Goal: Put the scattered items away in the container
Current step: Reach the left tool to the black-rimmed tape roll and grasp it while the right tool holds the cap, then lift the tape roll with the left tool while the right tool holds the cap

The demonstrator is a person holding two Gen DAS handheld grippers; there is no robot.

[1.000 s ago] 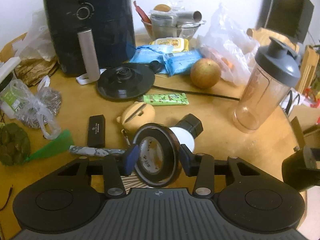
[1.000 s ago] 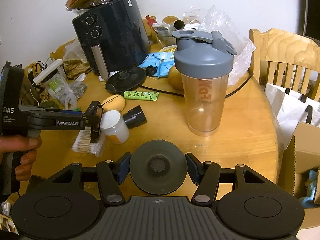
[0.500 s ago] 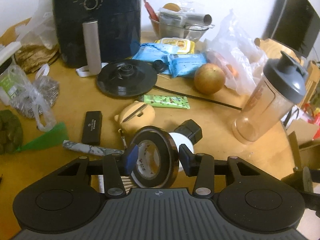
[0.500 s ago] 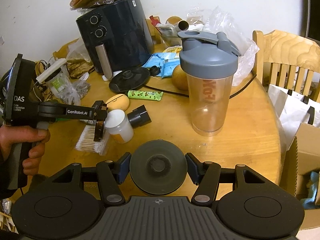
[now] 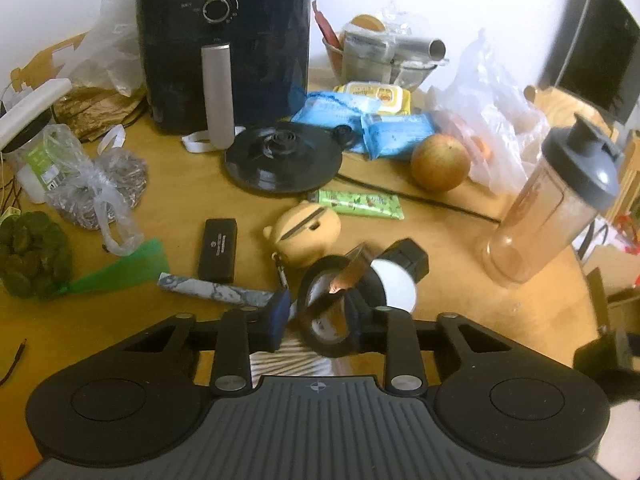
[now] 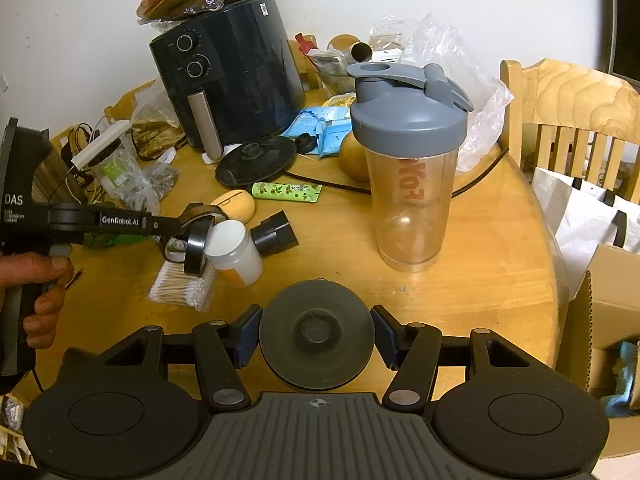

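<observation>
My left gripper (image 5: 316,312) hangs just above the table with a black tape roll (image 5: 326,322) between its blue pads. The jaws are closing on it and the roll sits twisted, a brown strip across its hole. In the right wrist view the same roll (image 6: 197,246) hangs from that gripper (image 6: 186,236) over a pack of cotton swabs (image 6: 180,286). My right gripper (image 6: 316,334) is shut on a dark round lid (image 6: 316,340) near the table's front edge. A white jar (image 6: 234,250), a black cap (image 6: 276,234) and a yellow bear case (image 5: 306,232) lie close by.
A shaker bottle (image 6: 408,160) stands mid-table; a cardboard box (image 6: 608,320) sits off the right edge. An air fryer (image 5: 224,40), kettle base (image 5: 284,158), green snack bar (image 5: 360,204), small black box (image 5: 218,250), apple (image 5: 440,162) and bags crowd the back and left. A hand (image 6: 36,292) holds the left gripper.
The left jaws have narrowed and the tape roll has twisted from facing the camera to slanting between the pads. The right gripper and its lid have not moved.
</observation>
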